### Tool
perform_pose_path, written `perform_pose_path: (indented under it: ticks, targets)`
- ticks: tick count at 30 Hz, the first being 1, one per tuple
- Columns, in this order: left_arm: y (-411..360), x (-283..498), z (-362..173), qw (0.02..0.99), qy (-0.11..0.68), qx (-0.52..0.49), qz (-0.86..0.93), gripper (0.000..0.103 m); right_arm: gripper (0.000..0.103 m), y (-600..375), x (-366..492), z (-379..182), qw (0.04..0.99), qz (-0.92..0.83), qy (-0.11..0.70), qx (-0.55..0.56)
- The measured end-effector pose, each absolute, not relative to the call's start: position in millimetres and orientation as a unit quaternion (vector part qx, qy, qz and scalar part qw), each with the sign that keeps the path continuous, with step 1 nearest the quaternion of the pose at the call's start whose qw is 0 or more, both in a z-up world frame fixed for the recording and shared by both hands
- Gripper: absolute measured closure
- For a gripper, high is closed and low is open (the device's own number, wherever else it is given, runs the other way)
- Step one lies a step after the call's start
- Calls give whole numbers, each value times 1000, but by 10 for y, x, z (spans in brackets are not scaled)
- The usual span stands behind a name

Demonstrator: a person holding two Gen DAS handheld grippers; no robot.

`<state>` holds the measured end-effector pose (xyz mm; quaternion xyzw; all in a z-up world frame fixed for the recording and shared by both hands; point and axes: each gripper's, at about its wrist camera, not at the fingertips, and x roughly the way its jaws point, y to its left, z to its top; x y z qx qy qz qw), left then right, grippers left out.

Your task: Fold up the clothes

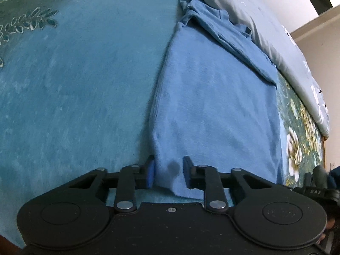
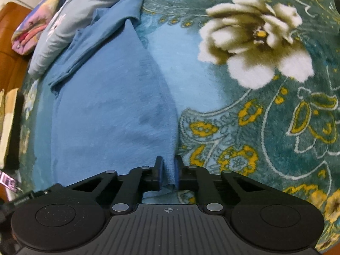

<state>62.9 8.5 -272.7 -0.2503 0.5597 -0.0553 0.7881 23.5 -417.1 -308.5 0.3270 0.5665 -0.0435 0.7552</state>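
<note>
Your right gripper (image 2: pixel 169 173) pinches the blue shirt (image 2: pixel 102 110) hem, left gripper (image 1: pixel 168 173) gapes around its corner: clamp, then fold forward.

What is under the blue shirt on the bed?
The blue shirt lies on a teal floral blanket, which shows on both sides of it. A sleeve is folded over its far part. Whether anything else lies beneath the shirt cannot be seen, because the cloth covers it.

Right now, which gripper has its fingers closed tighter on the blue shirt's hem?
The right gripper: its fingers pinch the blue shirt at its right corner with barely any gap. The left gripper straddles the left corner with its fingers clearly wider apart.
</note>
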Motion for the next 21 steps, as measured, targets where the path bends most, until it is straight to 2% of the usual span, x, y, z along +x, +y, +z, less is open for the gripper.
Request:
perform_pose_path:
  ticks: [1,7,12,21]
  targets:
    - [73,624,-2731,787,562,-248,-54,100,98,-4166,239,-3080,754,-41,568,329]
    - [82,611,-2630,789,546,-277,-48,102,100,-4158,261,-2976,750,-25,558,354]
    - [141,670,-2333,799,516,-304,-42,102,100,-4262,272,-2811,750,-23,536,387]
    - [68,992,-1726,815,504,-285,-35,102,100,-4416,464,-2500,744,8,528,410]
